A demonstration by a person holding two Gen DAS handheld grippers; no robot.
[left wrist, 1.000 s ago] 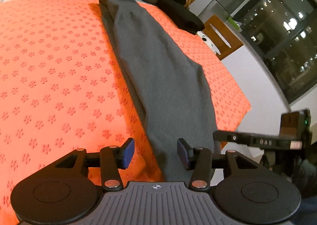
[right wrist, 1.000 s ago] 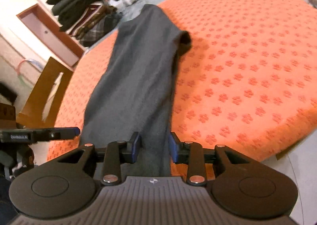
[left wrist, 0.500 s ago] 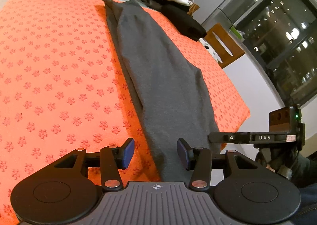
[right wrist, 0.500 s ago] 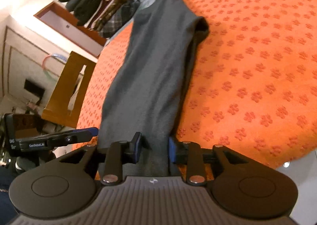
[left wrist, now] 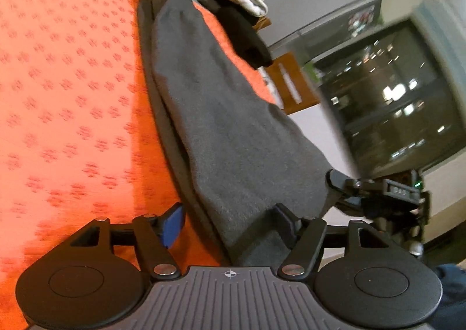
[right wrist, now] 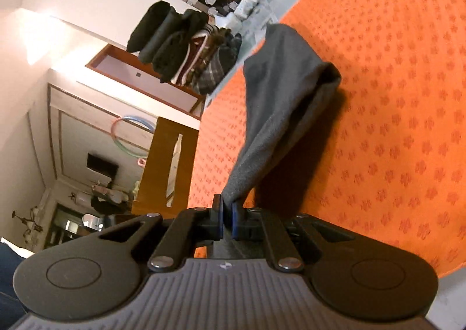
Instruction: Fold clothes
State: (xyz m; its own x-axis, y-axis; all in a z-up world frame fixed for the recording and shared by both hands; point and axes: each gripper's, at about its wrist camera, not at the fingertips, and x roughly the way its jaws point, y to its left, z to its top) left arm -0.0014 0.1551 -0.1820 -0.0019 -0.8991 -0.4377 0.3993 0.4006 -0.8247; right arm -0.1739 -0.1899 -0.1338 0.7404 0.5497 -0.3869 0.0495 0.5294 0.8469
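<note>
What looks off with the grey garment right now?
Uneven grip. The right gripper is shut on the near end of the grey garment, lifting it off the orange cover. The left gripper is opening, cloth between its fingers unpinched. Far end bunched.

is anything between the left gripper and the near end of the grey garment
Nothing visible. The left gripper has its jaws opening with the near hem of the grey garment lying between them, pads not pressing. The right gripper is shut on its corner of the hem, over the orange cloth.
</note>
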